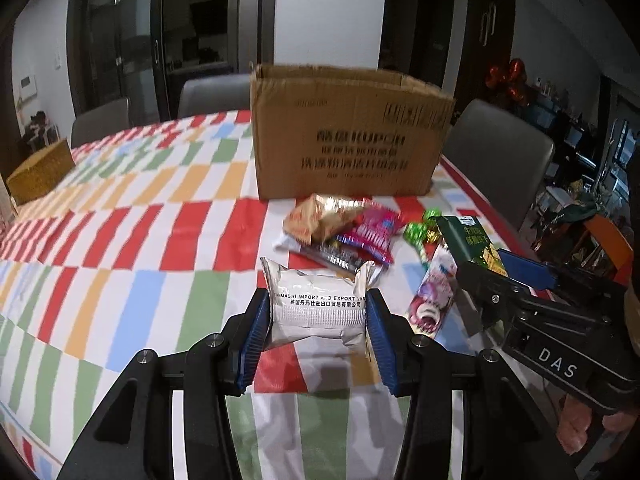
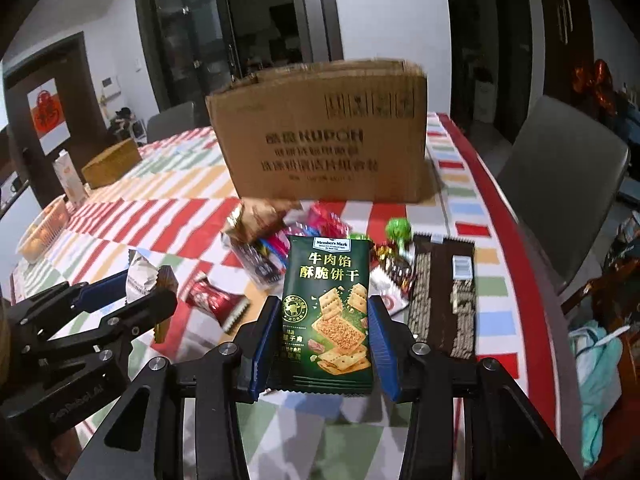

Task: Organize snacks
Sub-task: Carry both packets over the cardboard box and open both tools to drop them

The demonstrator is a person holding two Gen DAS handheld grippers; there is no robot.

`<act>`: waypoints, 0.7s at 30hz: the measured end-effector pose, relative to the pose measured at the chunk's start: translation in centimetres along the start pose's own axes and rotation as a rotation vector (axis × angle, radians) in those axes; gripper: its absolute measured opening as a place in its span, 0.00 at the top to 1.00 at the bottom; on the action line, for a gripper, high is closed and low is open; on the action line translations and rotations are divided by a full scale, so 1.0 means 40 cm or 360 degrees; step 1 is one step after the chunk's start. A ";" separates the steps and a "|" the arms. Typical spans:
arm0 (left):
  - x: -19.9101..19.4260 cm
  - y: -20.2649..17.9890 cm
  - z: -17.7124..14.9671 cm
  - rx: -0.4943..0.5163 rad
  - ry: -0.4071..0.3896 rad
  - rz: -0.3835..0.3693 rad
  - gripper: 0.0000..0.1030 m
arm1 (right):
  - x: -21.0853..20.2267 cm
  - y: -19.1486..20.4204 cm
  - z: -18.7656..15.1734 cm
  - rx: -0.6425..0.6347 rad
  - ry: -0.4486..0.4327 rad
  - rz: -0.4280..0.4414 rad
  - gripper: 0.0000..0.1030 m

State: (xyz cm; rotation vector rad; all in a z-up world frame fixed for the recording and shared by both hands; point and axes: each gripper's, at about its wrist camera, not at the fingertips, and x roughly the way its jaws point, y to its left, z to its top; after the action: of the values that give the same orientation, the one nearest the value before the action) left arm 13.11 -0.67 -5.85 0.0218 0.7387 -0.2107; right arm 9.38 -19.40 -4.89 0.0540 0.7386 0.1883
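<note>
On the silver packet (image 1: 319, 308) in your left tool (image 1: 319, 312) you can read "IMPORT AND EXPORT" above a line of Chinese characters. Your right tool (image 1: 556, 320) carries the letters "DAS" on its body. The green packet (image 2: 326, 312) in front of you shows "Member's Mark" at the top and the large yellow characters "牛肉馅 酥脆饼干" beneath. The cardboard box (image 2: 320, 136) on the worktop reads "KUPOH", with blurred Chinese lines under it.
</note>
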 end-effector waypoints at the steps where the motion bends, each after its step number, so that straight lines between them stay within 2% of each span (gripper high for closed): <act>1: -0.009 -0.002 0.007 0.0007 -0.0019 -0.0002 0.54 | -0.011 0.000 0.006 -0.0003 -0.0020 -0.0002 0.57; 12: -0.072 -0.030 0.125 0.0119 -0.0228 0.0011 0.54 | -0.084 -0.007 0.111 -0.0072 -0.0202 -0.0003 0.57; 21: -0.070 -0.043 0.256 0.0190 -0.0322 0.0012 0.54 | -0.098 -0.024 0.237 -0.0118 -0.0306 -0.0009 0.57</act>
State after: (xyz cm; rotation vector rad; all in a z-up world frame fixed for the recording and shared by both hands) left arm 17.56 -2.81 3.69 0.1154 0.5238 -0.2457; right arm 13.08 -20.91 4.62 -0.0005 0.5396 0.2017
